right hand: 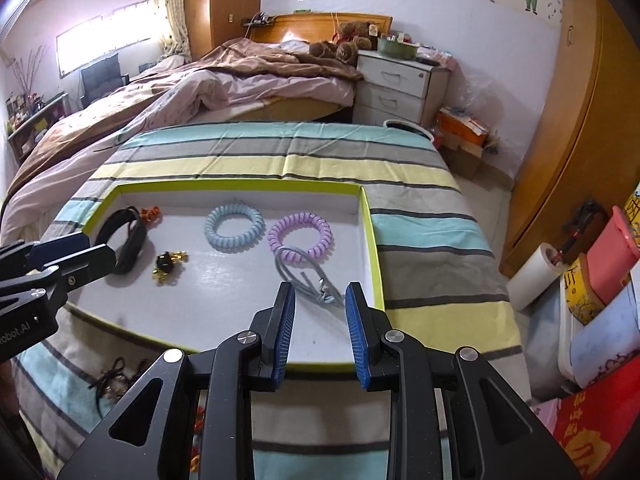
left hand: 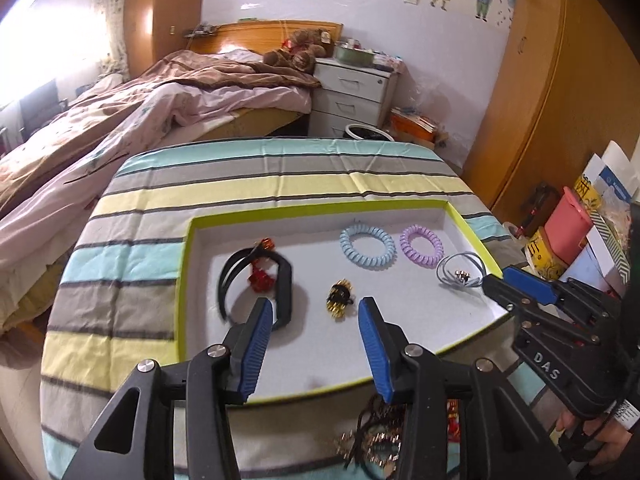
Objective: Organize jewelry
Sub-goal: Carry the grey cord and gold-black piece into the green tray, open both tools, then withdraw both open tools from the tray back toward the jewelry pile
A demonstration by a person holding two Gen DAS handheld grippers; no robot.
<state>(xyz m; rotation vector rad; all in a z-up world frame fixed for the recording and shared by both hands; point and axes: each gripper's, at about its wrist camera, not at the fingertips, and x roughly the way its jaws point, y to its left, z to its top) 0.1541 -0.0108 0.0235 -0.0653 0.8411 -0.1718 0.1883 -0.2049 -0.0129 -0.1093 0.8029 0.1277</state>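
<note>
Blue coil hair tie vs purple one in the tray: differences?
Colour: the blue coil hair tie is pale blue, the purple coil hair tie lilac. Size: blue looks a bit wider. Contact: a grey cord loop overlaps the purple one; blue lies clear. Both lie flat in the white tray.

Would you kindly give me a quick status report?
Left gripper open, empty. Right gripper open, grey cord lying just ahead. Tray holds five pieces. Path clear.
</note>
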